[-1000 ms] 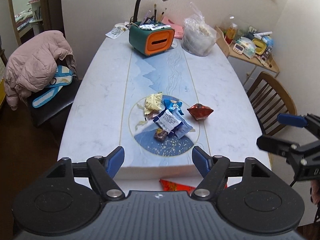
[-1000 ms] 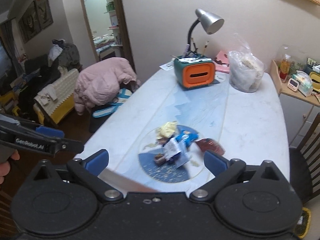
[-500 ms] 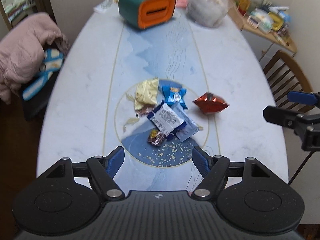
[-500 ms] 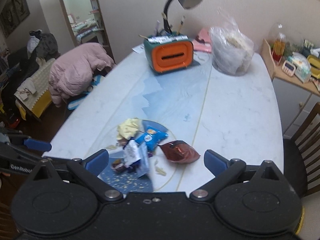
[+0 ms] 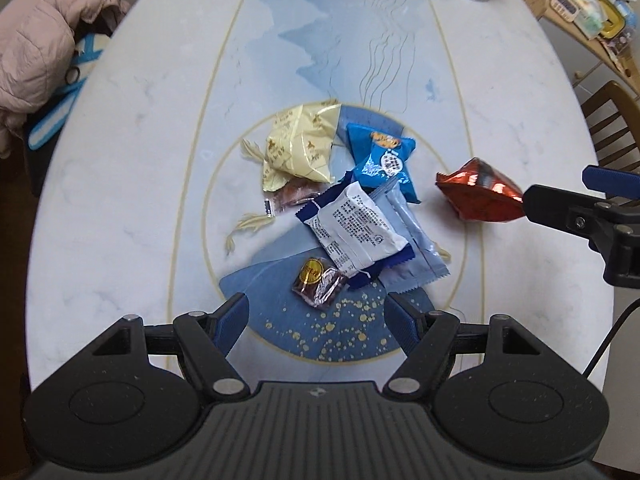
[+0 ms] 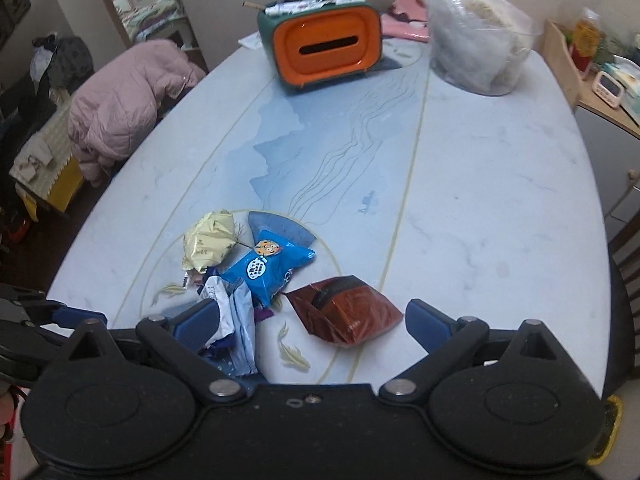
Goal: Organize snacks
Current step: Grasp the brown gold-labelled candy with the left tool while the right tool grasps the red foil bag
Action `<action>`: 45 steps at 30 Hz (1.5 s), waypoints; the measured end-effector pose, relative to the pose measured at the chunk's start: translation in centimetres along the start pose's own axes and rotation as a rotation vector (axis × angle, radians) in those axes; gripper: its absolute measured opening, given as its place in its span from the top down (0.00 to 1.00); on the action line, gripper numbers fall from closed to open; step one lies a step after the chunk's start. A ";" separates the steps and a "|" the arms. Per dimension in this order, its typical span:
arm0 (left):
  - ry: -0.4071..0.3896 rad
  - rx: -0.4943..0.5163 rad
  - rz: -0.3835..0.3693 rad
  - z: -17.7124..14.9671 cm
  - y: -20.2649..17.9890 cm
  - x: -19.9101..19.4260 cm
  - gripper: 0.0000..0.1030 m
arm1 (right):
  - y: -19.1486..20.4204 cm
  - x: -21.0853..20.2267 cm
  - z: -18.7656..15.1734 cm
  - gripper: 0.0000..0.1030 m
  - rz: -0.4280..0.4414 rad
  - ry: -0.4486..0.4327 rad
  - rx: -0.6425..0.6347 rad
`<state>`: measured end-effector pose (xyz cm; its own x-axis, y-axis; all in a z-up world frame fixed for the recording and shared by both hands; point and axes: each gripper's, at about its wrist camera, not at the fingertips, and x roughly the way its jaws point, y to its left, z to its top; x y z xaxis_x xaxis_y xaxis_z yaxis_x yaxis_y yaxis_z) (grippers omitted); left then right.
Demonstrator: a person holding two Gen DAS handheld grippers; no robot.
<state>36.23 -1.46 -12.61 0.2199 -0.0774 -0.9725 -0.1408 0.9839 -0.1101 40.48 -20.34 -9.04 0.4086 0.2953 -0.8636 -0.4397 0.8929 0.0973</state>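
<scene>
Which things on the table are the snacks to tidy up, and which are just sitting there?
Snacks to tidy:
yellow packet
blue packet
white packet
red foil packet
small brown candy

Just sitting there:
orange-fronted box
clear plastic bag
pink jacket

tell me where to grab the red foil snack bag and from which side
Take the red foil bag across its puffed middle, coming from above with the right gripper, whose open jaws already frame it. It lies alone on the table, apart from the blue packet, so both sides look free; the sealed corners are thin and slippery.
</scene>
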 end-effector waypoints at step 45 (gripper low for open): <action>0.047 -0.087 -0.031 0.0 1.9 3.8 0.59 | -2.2 6.1 -1.4 0.52 -0.038 0.084 0.147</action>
<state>36.76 0.11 -16.53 0.1804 -0.1172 -0.9766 -0.2184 0.9633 -0.1560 42.85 -21.00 -15.21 0.3519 0.2365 -0.9057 -0.3007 0.9448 0.1299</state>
